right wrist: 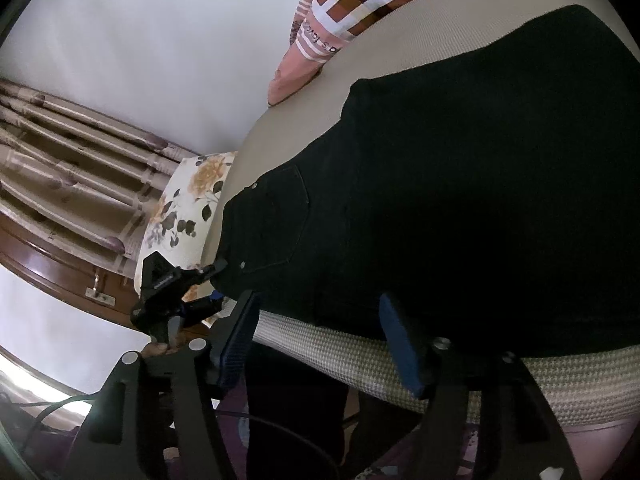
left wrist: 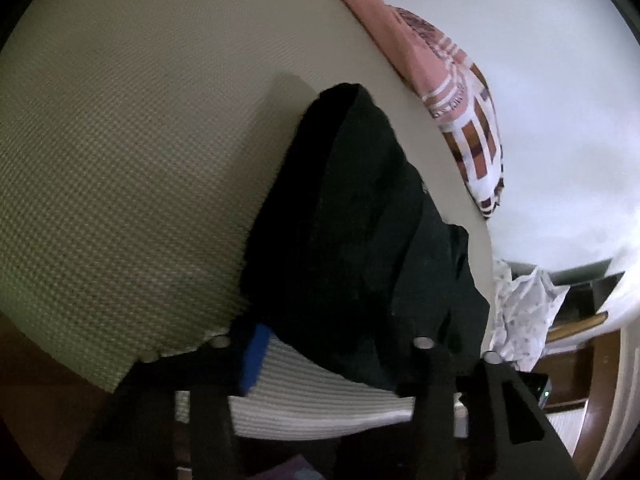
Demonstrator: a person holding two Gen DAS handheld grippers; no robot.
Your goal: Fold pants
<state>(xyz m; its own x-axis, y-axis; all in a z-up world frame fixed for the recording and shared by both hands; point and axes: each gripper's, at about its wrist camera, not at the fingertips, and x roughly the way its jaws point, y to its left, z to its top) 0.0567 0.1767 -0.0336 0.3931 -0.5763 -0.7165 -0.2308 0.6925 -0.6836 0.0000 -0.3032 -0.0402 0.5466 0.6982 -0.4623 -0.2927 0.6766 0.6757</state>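
Black pants (right wrist: 460, 184) lying across the bed (left wrist: 120, 140), near edge overhanging; both grippers working that edge.

The pants are lying flat on the textured mattress cover, pocket side up, waistband end hanging over the bed's near side, probably so the edge can be pinched from below. The left gripper (left wrist: 336, 352) is pointing steeply down at the fabric; its right finger is buried in dark cloth, so I cannot tell whether it is clenching. The right gripper (right wrist: 324, 344) is tilting more shallowly, blue pads (right wrist: 400, 344) spread apart under the hem, released, nothing pinched. The patterned pillow (left wrist: 472, 128) is sitting well apart by the wall.
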